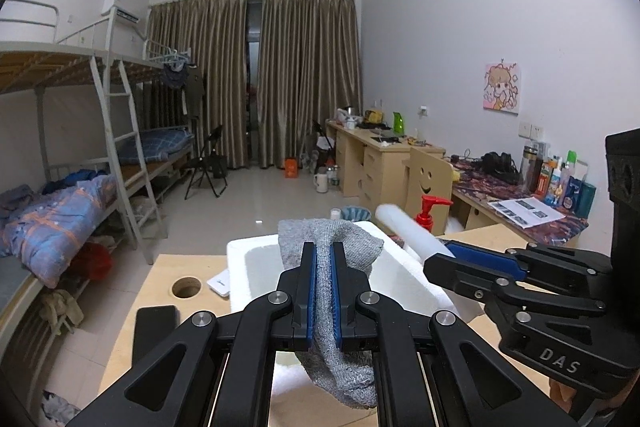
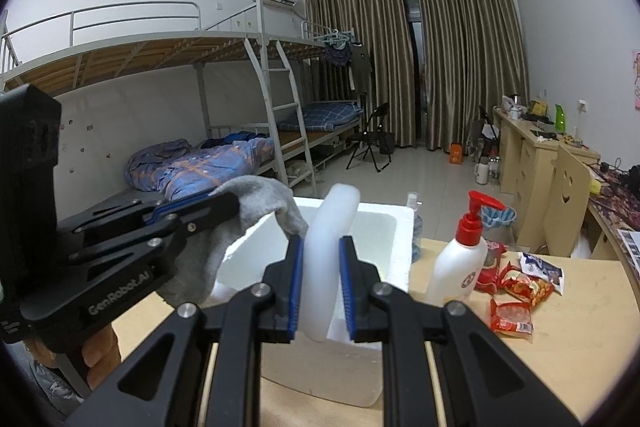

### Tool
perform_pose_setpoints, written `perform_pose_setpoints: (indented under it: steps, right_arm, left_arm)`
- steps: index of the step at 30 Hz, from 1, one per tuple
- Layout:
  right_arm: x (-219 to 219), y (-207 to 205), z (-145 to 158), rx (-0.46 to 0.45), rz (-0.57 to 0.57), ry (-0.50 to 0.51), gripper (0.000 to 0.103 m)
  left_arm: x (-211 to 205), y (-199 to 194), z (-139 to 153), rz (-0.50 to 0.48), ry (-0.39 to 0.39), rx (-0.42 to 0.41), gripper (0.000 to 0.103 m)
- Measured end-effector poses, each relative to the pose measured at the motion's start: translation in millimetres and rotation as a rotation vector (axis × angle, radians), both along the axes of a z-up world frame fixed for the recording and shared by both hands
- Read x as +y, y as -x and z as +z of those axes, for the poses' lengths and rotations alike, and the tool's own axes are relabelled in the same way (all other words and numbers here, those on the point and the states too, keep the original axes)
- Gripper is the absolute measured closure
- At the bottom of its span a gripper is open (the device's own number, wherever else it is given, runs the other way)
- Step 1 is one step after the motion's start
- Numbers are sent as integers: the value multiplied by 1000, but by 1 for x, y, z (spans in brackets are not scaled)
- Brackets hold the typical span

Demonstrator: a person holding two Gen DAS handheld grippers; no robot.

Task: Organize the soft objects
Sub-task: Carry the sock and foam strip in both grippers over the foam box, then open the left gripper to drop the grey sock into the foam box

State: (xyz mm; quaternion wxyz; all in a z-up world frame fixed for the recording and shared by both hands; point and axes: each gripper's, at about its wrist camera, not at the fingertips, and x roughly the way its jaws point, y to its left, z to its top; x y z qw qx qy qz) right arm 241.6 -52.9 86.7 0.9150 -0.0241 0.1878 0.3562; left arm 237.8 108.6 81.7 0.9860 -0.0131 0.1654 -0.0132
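The left gripper [image 1: 323,255] is clamped tight on a grey knitted sock [image 1: 332,241], whose loose ends droop either side of the jaws above the near rim of the white foam box [image 1: 404,279], apparently so it can drop straight in. To its right, the right gripper [image 2: 320,247] squeezes a bent white foam strip [image 2: 334,223] over the same box's open top, likely bound for the same place. The pump bottle [image 2: 460,259] and red snack packets [image 2: 516,291] sit untouched on the wooden table [image 2: 580,347], right of the box.
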Motion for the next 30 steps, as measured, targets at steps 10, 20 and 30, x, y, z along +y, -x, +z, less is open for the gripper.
perform_pose_setpoints:
  steps: [10, 20, 30]
  right_arm:
    - [-1, -8, -2, 20, -15, -4, 82]
    - [-4, -10, -2, 25, -21, -9, 82]
    - [-6, -10, -3, 21, -25, -8, 82]
  left_arm:
    - [1, -21, -10, -31, 4, 25, 96]
    - [0, -29, -14, -42, -20, 24, 92]
    - [12, -22, -10, 29, 23, -13, 18]
